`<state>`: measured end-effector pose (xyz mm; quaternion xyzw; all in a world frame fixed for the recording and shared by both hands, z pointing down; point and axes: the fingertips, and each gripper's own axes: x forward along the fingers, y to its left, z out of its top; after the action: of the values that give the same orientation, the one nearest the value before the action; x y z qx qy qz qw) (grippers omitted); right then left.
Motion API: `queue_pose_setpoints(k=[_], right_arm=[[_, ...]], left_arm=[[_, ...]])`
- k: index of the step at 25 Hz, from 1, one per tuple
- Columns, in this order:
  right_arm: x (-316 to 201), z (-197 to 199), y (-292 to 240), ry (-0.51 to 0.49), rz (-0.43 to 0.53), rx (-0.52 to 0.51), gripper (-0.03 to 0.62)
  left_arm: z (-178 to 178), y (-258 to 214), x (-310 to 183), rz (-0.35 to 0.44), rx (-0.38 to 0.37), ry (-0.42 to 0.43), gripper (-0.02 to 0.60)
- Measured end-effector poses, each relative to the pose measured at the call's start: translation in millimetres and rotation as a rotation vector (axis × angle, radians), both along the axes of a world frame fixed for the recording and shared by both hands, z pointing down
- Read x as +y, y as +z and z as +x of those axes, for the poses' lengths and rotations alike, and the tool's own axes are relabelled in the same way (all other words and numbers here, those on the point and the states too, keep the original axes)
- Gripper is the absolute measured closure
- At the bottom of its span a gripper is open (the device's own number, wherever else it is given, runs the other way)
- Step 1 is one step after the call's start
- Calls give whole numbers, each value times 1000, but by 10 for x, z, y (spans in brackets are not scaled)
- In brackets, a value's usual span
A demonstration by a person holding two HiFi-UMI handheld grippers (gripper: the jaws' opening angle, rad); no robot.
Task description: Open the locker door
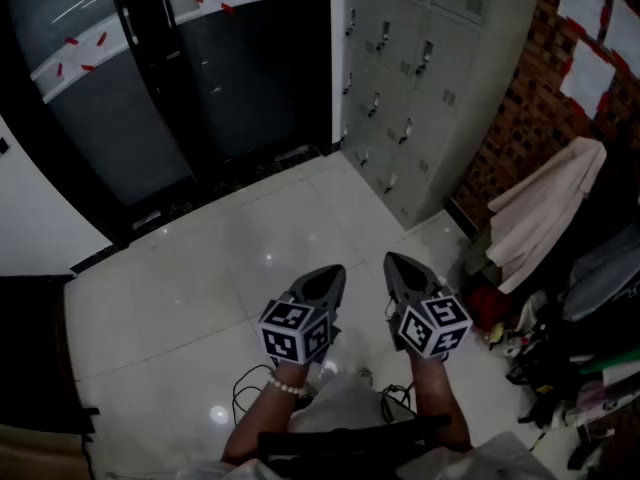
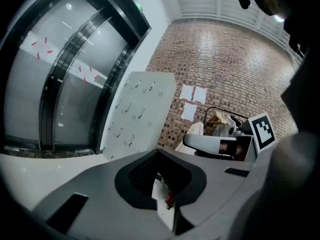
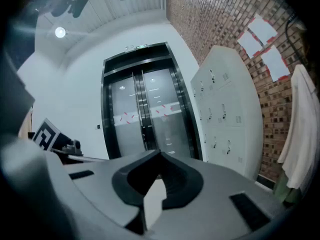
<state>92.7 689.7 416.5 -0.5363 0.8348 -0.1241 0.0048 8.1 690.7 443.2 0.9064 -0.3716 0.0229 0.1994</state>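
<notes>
A grey bank of lockers (image 1: pixel 420 78) stands against the far right wall, every door closed, each with a small dark handle. It also shows in the left gripper view (image 2: pixel 137 114) and the right gripper view (image 3: pixel 225 109). My left gripper (image 1: pixel 330 274) and right gripper (image 1: pixel 396 262) are held side by side over the white tiled floor, well short of the lockers and pointing roughly toward them. The left gripper (image 2: pixel 159 153) has its jaw tips together with nothing between them. So does the right gripper (image 3: pixel 160 154).
Black elevator doors (image 1: pixel 170 78) with red-marked tape fill the wall left of the lockers. A brick wall (image 1: pixel 530 118) with white papers runs to the right. A beige garment (image 1: pixel 545 208) hangs on a rack above floor clutter (image 1: pixel 540 348). Cables (image 1: pixel 250 393) lie near my feet.
</notes>
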Motion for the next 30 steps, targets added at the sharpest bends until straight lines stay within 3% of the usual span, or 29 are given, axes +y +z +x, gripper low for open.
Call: queue_pose_setpoints(k=[7,15,21,30], right_arm=[[54,34,27,-10,-8,7,591],[33,238,96,-1,-31,-60,592],[-66,506,133,56,-15,-29,592],[-187,883,310,-44,-28,-9,592]], left_arm=[[56,16,35,-5,0,-1,589],[215,76,35,-21,-8,8,589],[409,107,-29,-26,-21,5,589],[896,140,-171,-21,-30,-39,589]])
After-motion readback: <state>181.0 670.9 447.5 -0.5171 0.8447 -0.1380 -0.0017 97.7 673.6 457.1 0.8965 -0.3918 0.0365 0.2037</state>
